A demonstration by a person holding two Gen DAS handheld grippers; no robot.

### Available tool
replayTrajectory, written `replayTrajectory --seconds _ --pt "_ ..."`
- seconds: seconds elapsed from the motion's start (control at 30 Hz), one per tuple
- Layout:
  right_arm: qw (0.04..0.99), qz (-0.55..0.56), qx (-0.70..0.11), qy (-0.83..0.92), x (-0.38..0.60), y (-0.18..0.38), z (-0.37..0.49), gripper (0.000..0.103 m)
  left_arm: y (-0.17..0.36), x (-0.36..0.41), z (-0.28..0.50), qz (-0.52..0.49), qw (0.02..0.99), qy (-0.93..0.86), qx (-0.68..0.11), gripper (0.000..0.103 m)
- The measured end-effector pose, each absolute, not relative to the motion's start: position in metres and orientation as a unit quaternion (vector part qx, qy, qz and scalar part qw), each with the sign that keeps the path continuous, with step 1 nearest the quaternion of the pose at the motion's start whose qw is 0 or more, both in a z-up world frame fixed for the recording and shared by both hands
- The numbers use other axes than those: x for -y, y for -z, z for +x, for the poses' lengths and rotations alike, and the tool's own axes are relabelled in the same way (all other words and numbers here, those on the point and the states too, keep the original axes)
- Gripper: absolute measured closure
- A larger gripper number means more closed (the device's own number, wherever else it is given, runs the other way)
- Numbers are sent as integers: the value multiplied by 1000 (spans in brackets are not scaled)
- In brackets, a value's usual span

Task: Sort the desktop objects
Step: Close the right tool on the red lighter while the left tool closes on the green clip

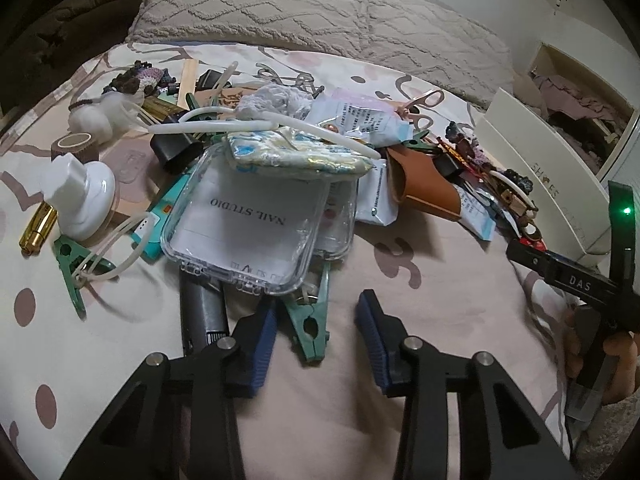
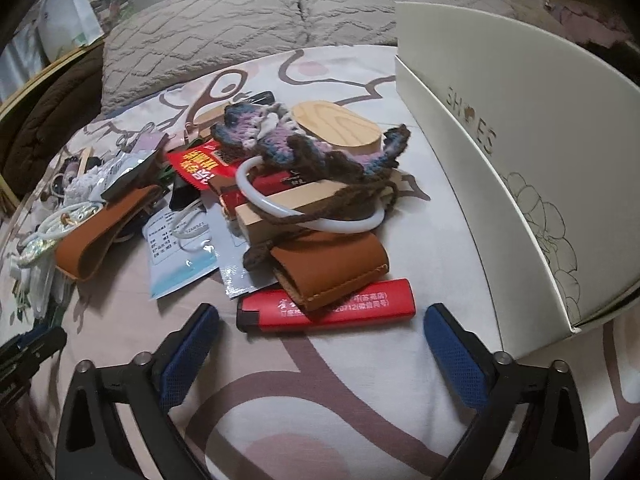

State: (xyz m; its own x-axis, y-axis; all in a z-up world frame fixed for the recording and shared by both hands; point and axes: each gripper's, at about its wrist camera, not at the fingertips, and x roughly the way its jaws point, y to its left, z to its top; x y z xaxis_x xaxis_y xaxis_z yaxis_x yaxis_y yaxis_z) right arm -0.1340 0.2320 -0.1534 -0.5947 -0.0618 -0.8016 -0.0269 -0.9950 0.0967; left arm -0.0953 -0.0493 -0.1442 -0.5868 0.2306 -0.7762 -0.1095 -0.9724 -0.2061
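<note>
A heap of small items lies on a patterned bed cover (image 1: 440,280). My left gripper (image 1: 317,306) stands open. A green clip (image 1: 310,334) lies between its blue pads (image 1: 258,348), a gap showing on the right side. Just beyond is a clear case labelled NAIL STUDIO (image 1: 248,224). My right gripper (image 2: 320,314) is open wide. A red lighter (image 2: 360,300) lies crosswise between its fingertips, and neither pad presses on it. A brown leather pouch (image 2: 332,264) rests on the lighter's far edge, under a wooden block (image 2: 280,208), a white ring and a crocheted piece (image 2: 280,140).
A cream shoe box (image 2: 500,160) stands close on the right, also visible as the box (image 1: 540,184) from the left wrist. A white pump bottle (image 1: 80,196), a gold tube (image 1: 38,228) and a grey device (image 1: 202,312) lie left. Pillows (image 1: 320,12) line the back.
</note>
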Motion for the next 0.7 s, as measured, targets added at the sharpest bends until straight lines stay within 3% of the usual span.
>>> replayTrajectory --seconds 0.07,0.13,0.7 --pt "6 445 46 894 -232 152 -133 20 144 50 -95 -443 94 -889 68 73" --pt "7 441 49 896 -234 151 -131 21 144 50 -94 -442 94 -889 70 77" --pt "35 429 21 902 -220 150 -84 21 141 21 -71 -430 140 -891 44 80"
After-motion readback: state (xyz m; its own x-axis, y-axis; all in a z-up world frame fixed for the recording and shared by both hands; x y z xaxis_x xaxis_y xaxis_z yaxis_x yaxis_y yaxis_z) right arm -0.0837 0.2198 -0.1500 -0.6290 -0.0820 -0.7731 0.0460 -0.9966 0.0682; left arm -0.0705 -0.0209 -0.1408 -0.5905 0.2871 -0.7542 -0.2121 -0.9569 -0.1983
